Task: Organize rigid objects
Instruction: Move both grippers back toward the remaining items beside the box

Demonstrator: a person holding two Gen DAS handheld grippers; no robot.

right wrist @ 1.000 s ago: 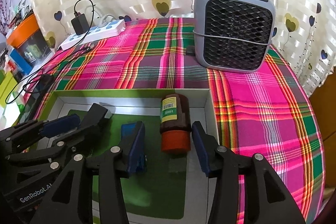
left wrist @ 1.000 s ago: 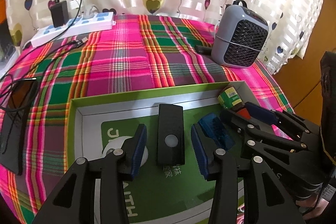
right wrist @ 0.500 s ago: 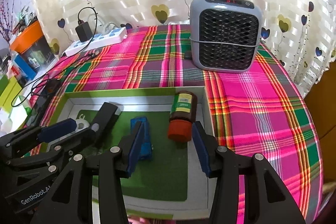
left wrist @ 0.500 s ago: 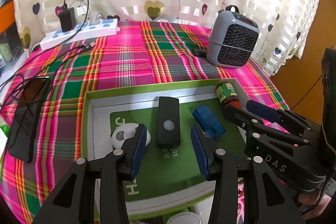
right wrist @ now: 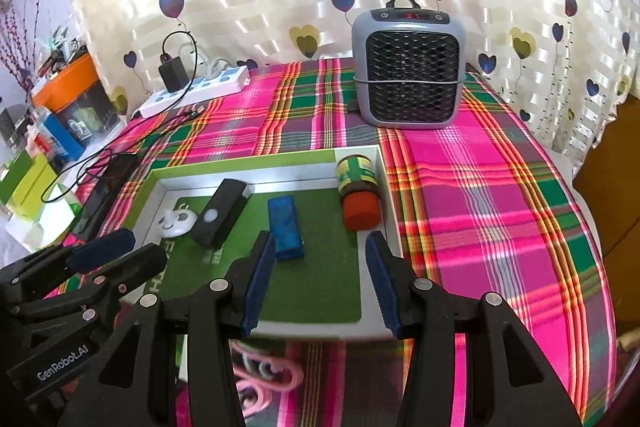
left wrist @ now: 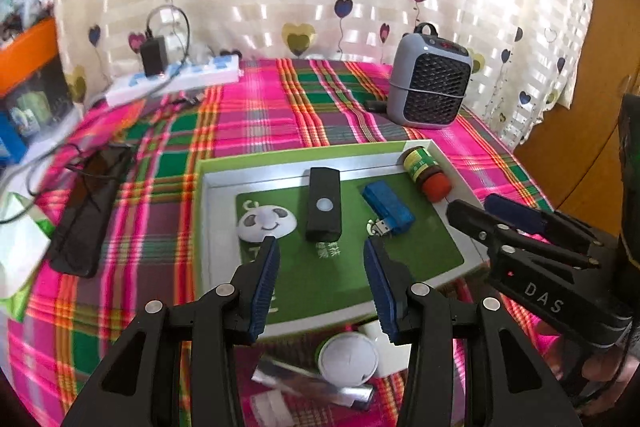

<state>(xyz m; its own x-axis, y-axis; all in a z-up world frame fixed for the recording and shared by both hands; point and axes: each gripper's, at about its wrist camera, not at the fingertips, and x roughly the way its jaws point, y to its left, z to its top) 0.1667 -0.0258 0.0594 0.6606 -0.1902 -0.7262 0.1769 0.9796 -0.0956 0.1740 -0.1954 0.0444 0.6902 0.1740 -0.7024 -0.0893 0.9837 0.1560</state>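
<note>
A shallow green-rimmed box tray (left wrist: 256, 159) (right wrist: 256, 159) lies on the plaid cloth. In it sit a white panda-face disc (left wrist: 266, 223) (right wrist: 176, 221), a black rectangular device (left wrist: 324, 203) (right wrist: 220, 213), a blue USB stick (left wrist: 388, 207) (right wrist: 285, 223) and a brown bottle with a red cap (left wrist: 426, 173) (right wrist: 358, 187) on its side. My left gripper (left wrist: 320, 247) is open above the tray's near half, holding nothing. Open too, my right gripper (right wrist: 320, 241) hangs over the tray's right part, short of the bottle; it also shows from the side (left wrist: 476, 207).
A grey fan heater (right wrist: 408, 67) stands at the back right. A white power strip with a charger (right wrist: 196, 87) and cables lie back left, a dark phone (left wrist: 90, 215) left of the tray. A round white lid (left wrist: 348, 357), a silvery tube and pink cord (right wrist: 264, 375) lie below the tray's near edge.
Both grippers have drawn back and up from the tray, so the whole tray and the items in front of it have come into view. The objects in the tray have not moved.
</note>
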